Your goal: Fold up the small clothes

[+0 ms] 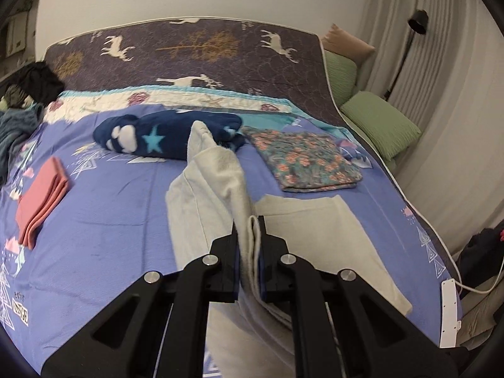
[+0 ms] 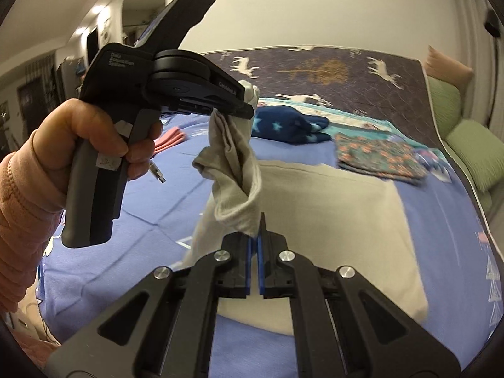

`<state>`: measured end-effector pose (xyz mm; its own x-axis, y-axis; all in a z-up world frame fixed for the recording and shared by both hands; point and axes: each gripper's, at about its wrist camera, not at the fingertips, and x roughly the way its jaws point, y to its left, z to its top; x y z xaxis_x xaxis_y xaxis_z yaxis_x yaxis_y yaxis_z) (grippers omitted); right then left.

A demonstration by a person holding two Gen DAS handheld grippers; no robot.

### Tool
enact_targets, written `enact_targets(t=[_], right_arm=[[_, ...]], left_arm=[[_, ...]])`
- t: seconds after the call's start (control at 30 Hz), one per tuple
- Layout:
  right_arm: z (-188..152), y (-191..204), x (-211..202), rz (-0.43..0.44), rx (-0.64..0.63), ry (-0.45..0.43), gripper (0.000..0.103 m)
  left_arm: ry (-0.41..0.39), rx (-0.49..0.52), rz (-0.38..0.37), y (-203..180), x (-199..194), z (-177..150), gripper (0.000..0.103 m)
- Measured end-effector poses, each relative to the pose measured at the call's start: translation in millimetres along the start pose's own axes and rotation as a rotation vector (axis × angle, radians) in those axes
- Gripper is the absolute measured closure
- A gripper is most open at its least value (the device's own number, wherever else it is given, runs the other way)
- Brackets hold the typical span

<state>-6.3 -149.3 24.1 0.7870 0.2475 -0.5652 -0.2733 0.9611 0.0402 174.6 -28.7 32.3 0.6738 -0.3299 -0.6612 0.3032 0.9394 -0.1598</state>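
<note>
A cream-white garment (image 1: 321,230) lies partly flat on the blue bedspread (image 1: 110,208). My left gripper (image 1: 250,223) is shut on a gathered edge of it and lifts it above the bed; the lifted cloth rises ahead of the fingers. In the right wrist view the left gripper (image 2: 249,107) shows from the side, held in a hand, with the cream garment (image 2: 234,170) hanging from it in a twisted bunch. My right gripper (image 2: 255,223) is shut right at the bunch's lower hem; a grip on the cloth cannot be told.
On the bed lie a folded pink cloth (image 1: 41,201), a navy star-print fleece (image 1: 167,135) and a folded floral cloth (image 1: 305,160). Green pillows (image 1: 381,123) sit at the right edge. Dark clothes pile (image 1: 19,119) lies at the left.
</note>
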Motion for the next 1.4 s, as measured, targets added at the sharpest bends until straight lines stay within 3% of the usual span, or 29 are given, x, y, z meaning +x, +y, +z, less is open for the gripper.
enact_targets(t=[0.3,0.57,0.7,0.83,0.97,1.07,1.17,1.2,1.27,1.4], right_arm=[[-33,-78,-13,-0.05,0.209,0.042,0.1],[-70,-136,-6,0.003,0.451,0.139,0.1],[-78,-143,-9,0.018,0.485,0.146,0.1],[-77,-145,-22,0.045,0.509,0.096,0.101],[-77,-152,-34,-0.033,0.513,0.044,0.101],[-90,-166,-21,-0.014,0.583,0.154,0.1],[-101,-165,-18,0.011,0.591,0.204,0.099],[-101,-164,-21,0.012,0.581,0.201,0.096],[-101,-167,-28,0.022,0.584,0.188,0.088],[-97,-177,-42,-0.008,0.586,0.149,0.082]], left_arm=[[0.111,0.101,-0.072,-85,64,-2,0.095],[0.229,0.096,-0.078,-124,131,-23,0.095],[0.229,0.104,-0.073,-132,135,-28,0.095],[0.187,0.079,-0.11,-139,124,-21,0.096],[0.156,0.1,-0.156,-158,128,-18,0.096],[0.232,0.148,-0.146,-172,158,-31,0.083],[0.228,0.131,-0.168,-168,156,-41,0.059],[0.223,0.13,-0.173,-166,151,-41,0.046],[0.208,0.136,-0.177,-162,133,-40,0.042],[0.139,0.184,-0.188,-145,83,-40,0.042]])
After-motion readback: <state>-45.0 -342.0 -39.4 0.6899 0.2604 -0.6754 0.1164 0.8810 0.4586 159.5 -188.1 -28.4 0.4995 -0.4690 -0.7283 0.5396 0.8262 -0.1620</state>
